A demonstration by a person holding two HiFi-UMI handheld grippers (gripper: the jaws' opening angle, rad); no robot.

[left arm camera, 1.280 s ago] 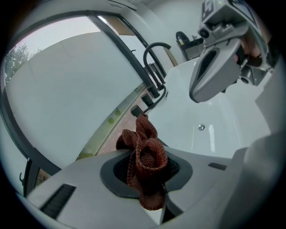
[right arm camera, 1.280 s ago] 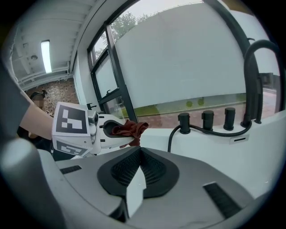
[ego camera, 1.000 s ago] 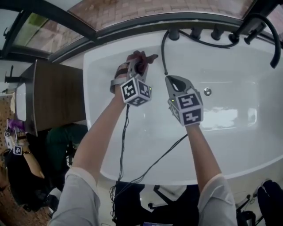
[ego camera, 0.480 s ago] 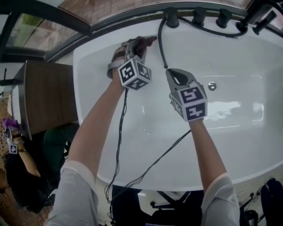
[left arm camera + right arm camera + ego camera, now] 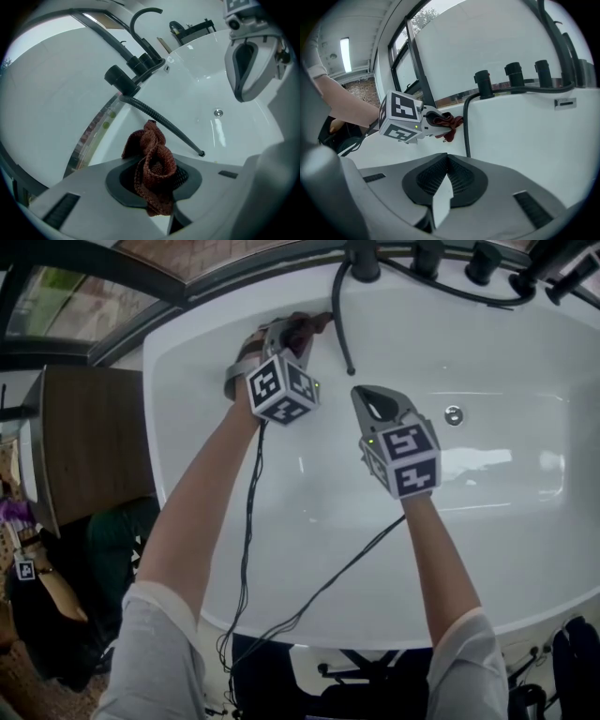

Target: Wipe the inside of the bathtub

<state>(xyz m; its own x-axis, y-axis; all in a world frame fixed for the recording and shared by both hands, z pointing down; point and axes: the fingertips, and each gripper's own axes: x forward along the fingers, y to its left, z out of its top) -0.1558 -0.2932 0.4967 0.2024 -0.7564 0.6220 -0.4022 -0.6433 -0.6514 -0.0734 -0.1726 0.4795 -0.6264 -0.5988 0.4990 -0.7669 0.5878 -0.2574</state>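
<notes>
A white bathtub (image 5: 234,549) fills the head view, its drain (image 5: 454,414) at the right of centre. My left gripper (image 5: 298,332) is shut on a dark red knitted cloth (image 5: 152,164), held against the tub's far wall near the upper left corner; the cloth (image 5: 302,329) shows between the jaws, and again in the right gripper view (image 5: 446,121). My right gripper (image 5: 375,404) hovers over the tub floor, jaws shut with nothing between them (image 5: 446,180). A black shower hose (image 5: 339,315) hangs down the far wall between the two grippers.
Black taps (image 5: 417,257) and a spout (image 5: 548,263) stand along the far rim. A wooden cabinet (image 5: 89,442) is left of the tub. Thin black cables (image 5: 248,549) trail from the grippers over the near rim. A person's hand (image 5: 28,563) shows at far left.
Both grippers have shifted slightly up and toward the far wall. The left gripper with the cloth now sits closer to the tub's upper left corner.
</notes>
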